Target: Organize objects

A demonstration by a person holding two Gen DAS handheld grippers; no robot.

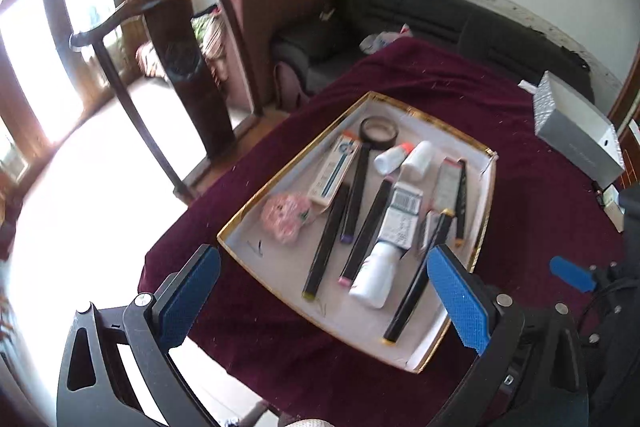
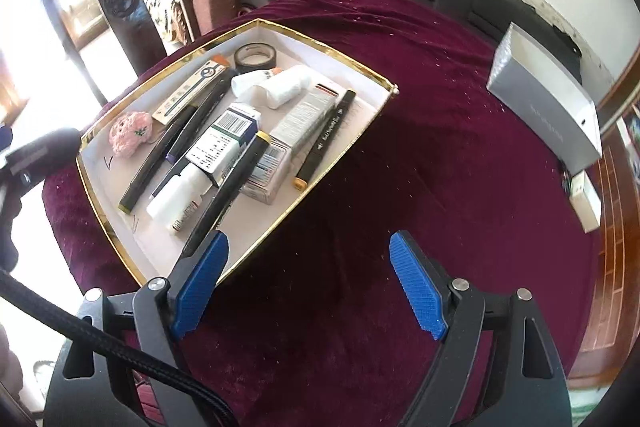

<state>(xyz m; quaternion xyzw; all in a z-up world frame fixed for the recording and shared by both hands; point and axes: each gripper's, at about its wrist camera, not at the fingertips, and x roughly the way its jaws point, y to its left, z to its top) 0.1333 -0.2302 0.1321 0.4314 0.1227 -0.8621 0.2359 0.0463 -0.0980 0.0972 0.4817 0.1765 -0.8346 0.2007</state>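
A shallow white tray with a gold rim (image 1: 288,167) (image 2: 362,67) lies on a dark red cloth. In it are several black markers (image 1: 326,241) (image 2: 158,163), small printed cartons (image 1: 402,217) (image 2: 226,141), white bottles (image 1: 374,277) (image 2: 178,197), a roll of black tape (image 1: 378,133) (image 2: 256,57) and a pink knitted flower (image 1: 284,217) (image 2: 130,133). My left gripper (image 1: 324,291) hangs open above the tray's near end with nothing between its blue pads. My right gripper (image 2: 308,279) stands open over the cloth beside the tray's near corner, holding nothing.
A grey box (image 1: 576,129) (image 2: 548,107) lies on the cloth at the far right, a small white box (image 2: 586,201) nearer the edge. A dark wooden chair (image 1: 176,67) stands left of the table, a black sofa (image 1: 440,15) behind it. A black cable (image 2: 100,343) crosses the right wrist view's lower left.
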